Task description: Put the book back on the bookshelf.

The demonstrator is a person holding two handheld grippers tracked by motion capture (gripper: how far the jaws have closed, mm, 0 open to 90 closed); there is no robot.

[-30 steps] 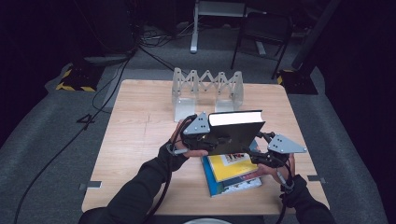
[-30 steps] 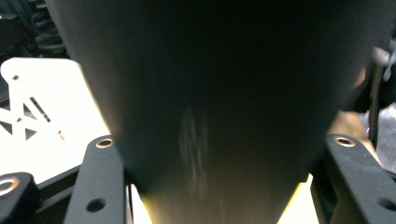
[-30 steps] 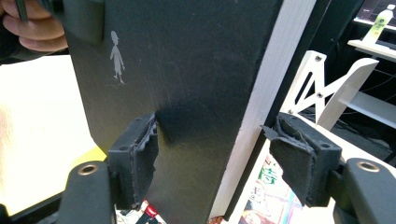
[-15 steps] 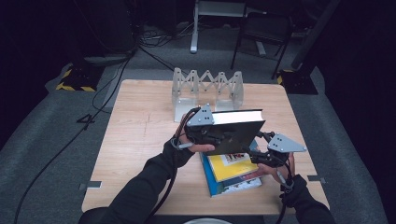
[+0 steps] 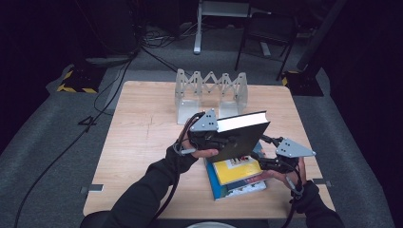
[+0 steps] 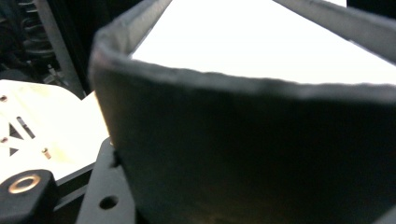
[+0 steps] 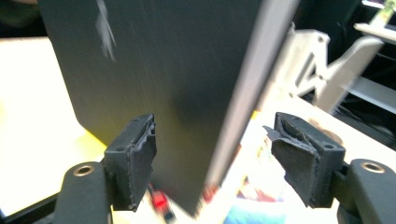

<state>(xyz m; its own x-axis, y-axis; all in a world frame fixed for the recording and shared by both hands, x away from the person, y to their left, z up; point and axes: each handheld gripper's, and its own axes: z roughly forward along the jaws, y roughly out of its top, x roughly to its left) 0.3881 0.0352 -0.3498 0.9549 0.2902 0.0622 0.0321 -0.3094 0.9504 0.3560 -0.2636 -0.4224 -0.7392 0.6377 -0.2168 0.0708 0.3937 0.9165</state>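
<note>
Dark floor and cables ring a wooden table [image 5: 142,137], with a folding white rack [image 5: 211,92] standing near its twelve-o'clock edge. At the table's centre the left gripper [image 5: 214,137] holds a black book [image 5: 242,137] up off the surface, tilted, its white page edge facing twelve o'clock; the jaws have just been closing and are clenched on the book's end — in the left gripper view the dark cover [image 6: 252,154] and bright pages sit right against the camera. At four o'clock from the book the right gripper [image 5: 273,159] sits low, its jaws released: in the right gripper view the two pads [image 7: 140,156] stand apart on either side of the book's lower corner [image 7: 163,79], not pressing it. Under the raised book, toward five o'clock, a yellow book [image 5: 235,170] lies on a blue one [image 5: 237,189], flat on the table.
</note>
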